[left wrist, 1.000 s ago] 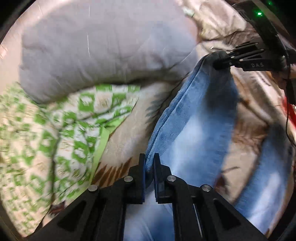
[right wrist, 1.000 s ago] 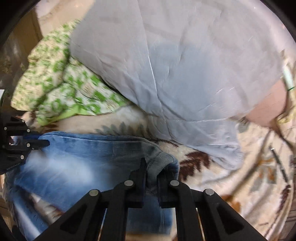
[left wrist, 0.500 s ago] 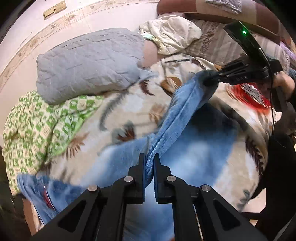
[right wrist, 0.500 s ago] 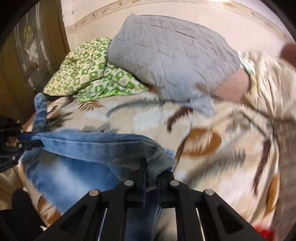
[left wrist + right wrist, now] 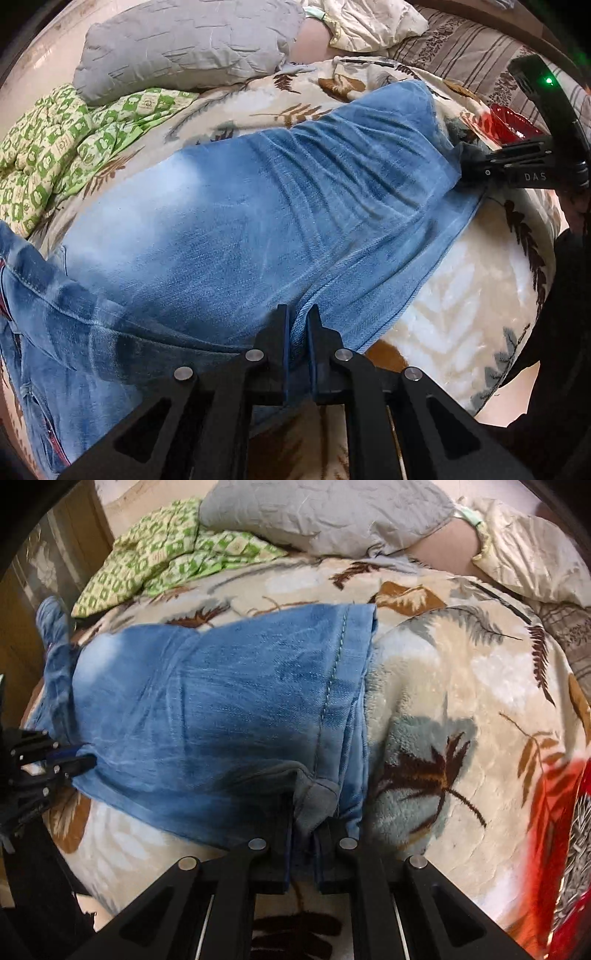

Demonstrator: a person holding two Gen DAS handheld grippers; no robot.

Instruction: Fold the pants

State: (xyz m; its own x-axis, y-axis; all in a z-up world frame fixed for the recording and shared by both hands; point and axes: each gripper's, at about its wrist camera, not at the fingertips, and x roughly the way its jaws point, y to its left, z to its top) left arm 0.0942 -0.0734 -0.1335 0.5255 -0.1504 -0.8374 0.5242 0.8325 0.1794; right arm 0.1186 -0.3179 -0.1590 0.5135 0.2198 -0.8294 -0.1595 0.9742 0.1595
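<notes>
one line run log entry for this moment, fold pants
step: fold pants | jeans flat on leaf-print blanket | left gripper shut on near edge | right gripper shut on hem corner

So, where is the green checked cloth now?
In both views the green checked cloth lies upper left on the leaf blanket, under the grey pillow.

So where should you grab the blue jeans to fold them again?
Grab the jeans at the stitched hem end, because that end lies flat and free on the leafy blanket. Come in from the near edge, where the right tool and left tool already pinch the denim, then carry it across toward the waist end, probably.
</notes>
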